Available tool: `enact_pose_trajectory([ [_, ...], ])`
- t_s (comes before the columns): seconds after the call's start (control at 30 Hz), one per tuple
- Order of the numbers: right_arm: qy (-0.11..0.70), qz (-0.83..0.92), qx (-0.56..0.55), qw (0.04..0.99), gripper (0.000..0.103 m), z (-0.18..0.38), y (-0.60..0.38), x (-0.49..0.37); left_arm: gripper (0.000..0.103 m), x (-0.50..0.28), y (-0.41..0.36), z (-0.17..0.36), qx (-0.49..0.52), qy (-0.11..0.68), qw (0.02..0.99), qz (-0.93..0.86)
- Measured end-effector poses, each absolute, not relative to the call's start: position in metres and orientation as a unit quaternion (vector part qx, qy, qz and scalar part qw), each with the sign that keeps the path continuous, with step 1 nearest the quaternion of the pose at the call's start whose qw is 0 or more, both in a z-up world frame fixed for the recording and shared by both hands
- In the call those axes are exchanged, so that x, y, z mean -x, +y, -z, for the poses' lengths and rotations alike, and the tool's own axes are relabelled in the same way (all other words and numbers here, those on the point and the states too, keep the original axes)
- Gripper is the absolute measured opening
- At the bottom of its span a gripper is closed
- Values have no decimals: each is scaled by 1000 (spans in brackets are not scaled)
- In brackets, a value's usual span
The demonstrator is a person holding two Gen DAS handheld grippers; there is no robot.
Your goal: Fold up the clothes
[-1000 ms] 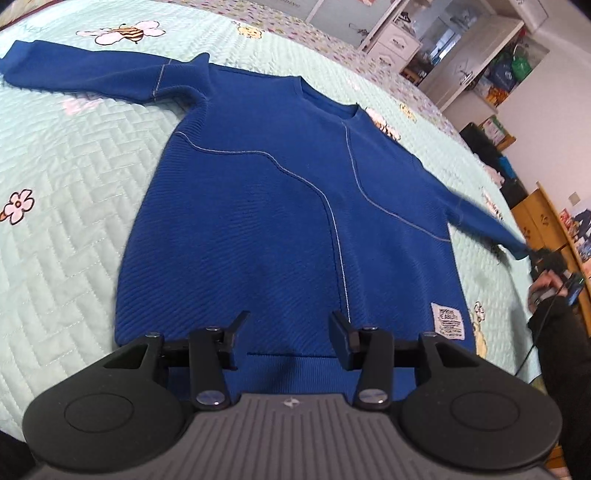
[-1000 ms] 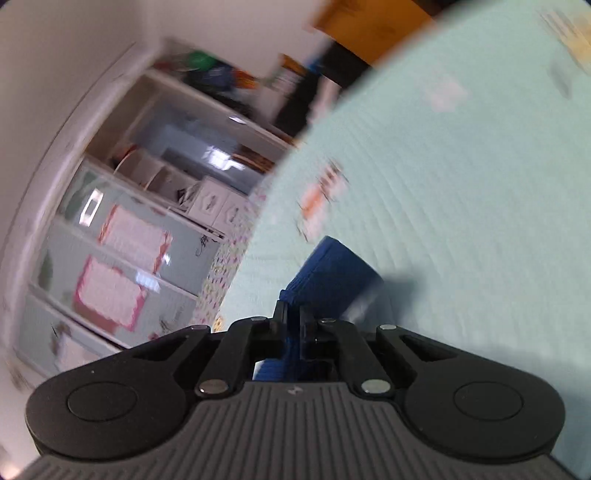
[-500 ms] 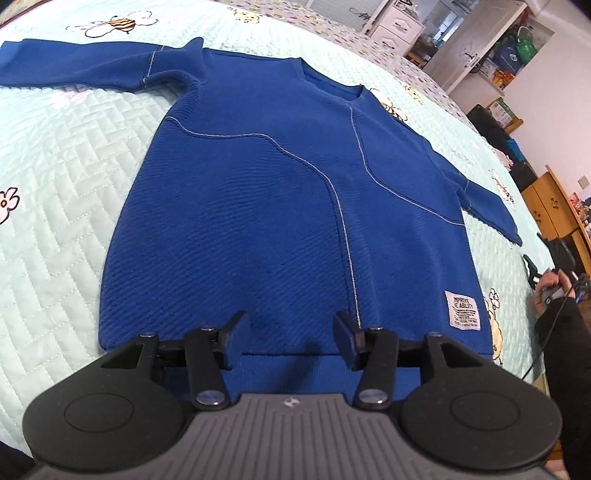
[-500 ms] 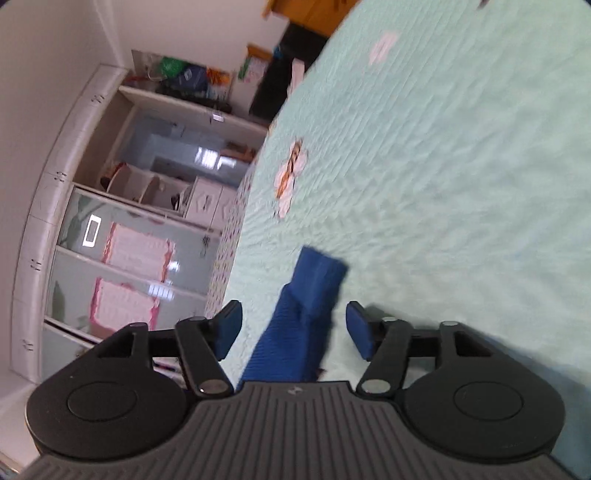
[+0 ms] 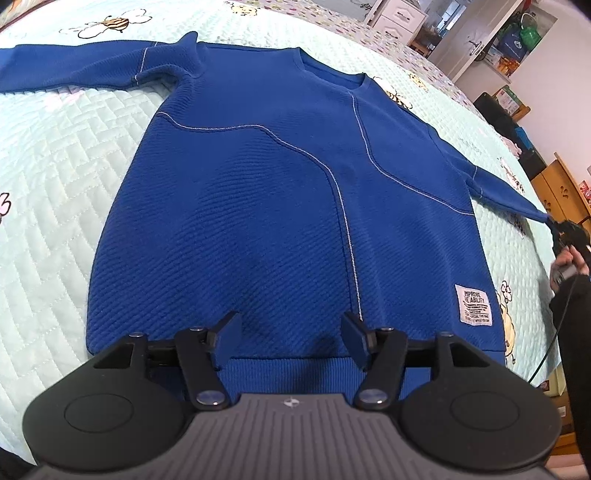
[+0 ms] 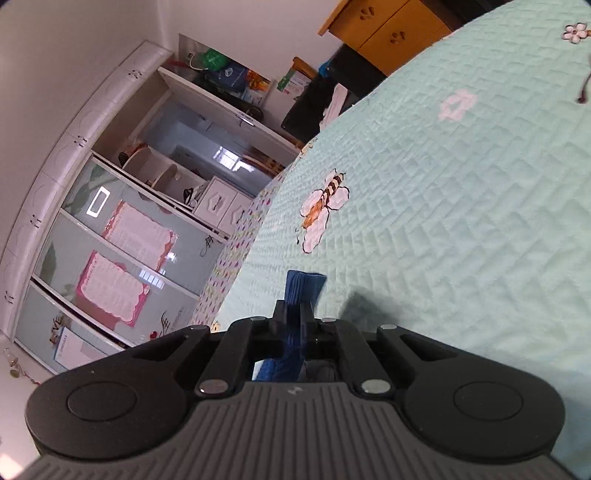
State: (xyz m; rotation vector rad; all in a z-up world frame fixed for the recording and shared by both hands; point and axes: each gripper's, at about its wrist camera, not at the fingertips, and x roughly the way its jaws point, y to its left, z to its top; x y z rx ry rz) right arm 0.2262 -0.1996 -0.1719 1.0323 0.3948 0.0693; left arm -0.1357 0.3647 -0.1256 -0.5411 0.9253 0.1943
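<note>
A blue sweater [image 5: 280,206] lies flat, front up, on a mint quilted bedspread [image 5: 48,166], with both sleeves spread out. My left gripper [image 5: 291,330] hovers over the ribbed hem [image 5: 295,373]; its jaws are opening and hold nothing. In the right wrist view my right gripper [image 6: 295,314] is closing on the blue sleeve cuff [image 6: 304,286], and the pads press on the fabric. The left wrist view shows that right gripper [image 5: 559,230] at the far right, pulling the sleeve out straight.
A person's hand and dark sleeve [image 5: 569,266] are at the bed's right edge. Beyond the bed stand a glass-door wardrobe [image 6: 122,240], white drawers [image 6: 221,203] and an orange wooden cabinet [image 6: 384,33]. The sweater has a white label [image 5: 476,306] near its hem.
My right gripper let the cuff go, stood open around it, then shut on it again. The left jaws have spread wider. The right sleeve is pulled out straighter.
</note>
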Motion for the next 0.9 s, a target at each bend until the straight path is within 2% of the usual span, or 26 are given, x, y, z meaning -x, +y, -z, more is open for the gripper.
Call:
enact_pose_trajectory([
  [0.03, 197, -31, -502, 842, 31, 175, -201, -224, 65, 135, 363, 125, 255, 441, 856, -92],
  [0.07, 203, -29, -514, 833, 38, 180, -201, -223, 66, 135, 362, 124, 252, 441, 856, -92],
  [0.1, 202, -22, -520, 830, 39, 184, -201, -221, 66, 135, 361, 123, 251, 440, 857, -91],
  [0.17, 211, -13, -533, 819, 66, 194, -197, -224, 66, 138, 360, 120, 251, 439, 858, -90],
  [0.2, 218, -11, -539, 813, 66, 199, -195, -227, 66, 139, 361, 120, 253, 438, 858, -91],
  [0.33, 222, 10, -500, 837, 64, 199, -174, -236, 66, 141, 363, 119, 257, 439, 855, -99],
  [0.43, 252, 23, -472, 845, 9, 199, -174, -249, 66, 137, 360, 119, 249, 444, 855, -100],
  [0.47, 253, 26, -468, 846, 9, 198, -178, -249, 66, 136, 360, 118, 248, 444, 855, -98],
  [0.63, 149, 4, -445, 883, 8, 169, -208, -205, 66, 139, 363, 119, 256, 440, 856, -97],
  [0.73, 231, 13, -451, 862, 11, 200, -211, -199, 66, 138, 364, 121, 256, 439, 856, -94],
  [0.77, 253, 14, -469, 846, 7, 215, -213, -198, 66, 138, 363, 120, 255, 438, 857, -93],
  [0.8, 234, 9, -493, 838, 8, 222, -217, -191, 66, 139, 363, 119, 254, 437, 858, -91],
  [0.9, 207, 26, -524, 826, 24, 215, -223, -179, 66, 143, 363, 116, 257, 433, 859, -89],
])
